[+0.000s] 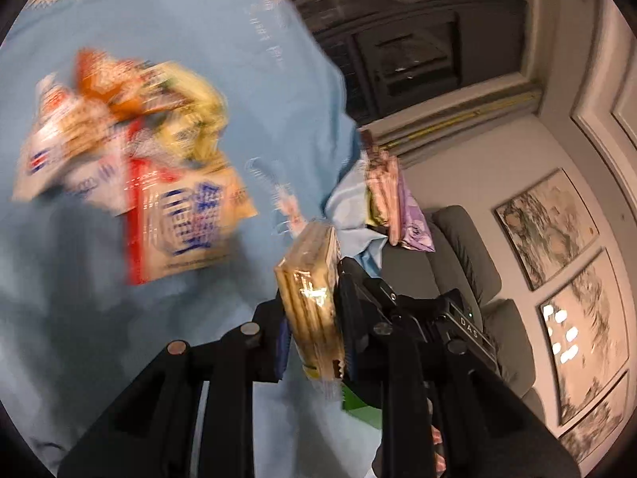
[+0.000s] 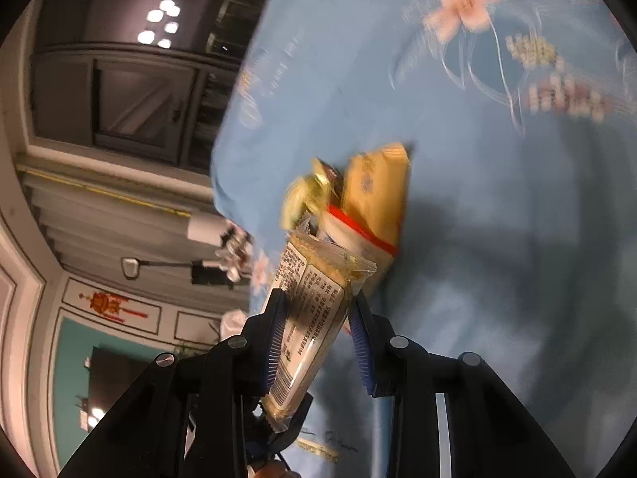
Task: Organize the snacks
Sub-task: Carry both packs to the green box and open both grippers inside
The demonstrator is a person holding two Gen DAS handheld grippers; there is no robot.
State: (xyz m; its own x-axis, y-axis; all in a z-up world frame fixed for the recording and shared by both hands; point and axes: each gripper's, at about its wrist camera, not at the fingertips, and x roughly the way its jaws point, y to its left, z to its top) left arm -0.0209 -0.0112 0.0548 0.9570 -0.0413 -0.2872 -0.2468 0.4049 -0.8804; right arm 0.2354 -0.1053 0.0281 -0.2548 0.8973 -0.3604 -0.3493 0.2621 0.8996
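My left gripper (image 1: 314, 318) is shut on a clear-wrapped pack of tan biscuits (image 1: 310, 298), held upright above the light blue flowered cloth (image 1: 223, 59). A blurred heap of snack packets (image 1: 131, 151) in orange, yellow, white and red lies on the cloth to the upper left. In the right wrist view, my right gripper (image 2: 318, 330) is shut on a long clear pack with a printed label (image 2: 306, 318), tilted between the blue ribbed pads (image 2: 274, 342). Just past it lie a yellow packet (image 2: 378, 191), a red-and-white packet (image 2: 358, 235) and a pale green sweet (image 2: 298, 199).
Pink and purple packets (image 1: 390, 195) are stacked at the cloth's right edge, above a grey seat (image 1: 462, 275). A black device marked DAS (image 1: 466, 326) sits close by my left gripper's right finger. A green item (image 1: 358, 406) lies low. Framed pictures (image 1: 545, 227) hang on the wall.
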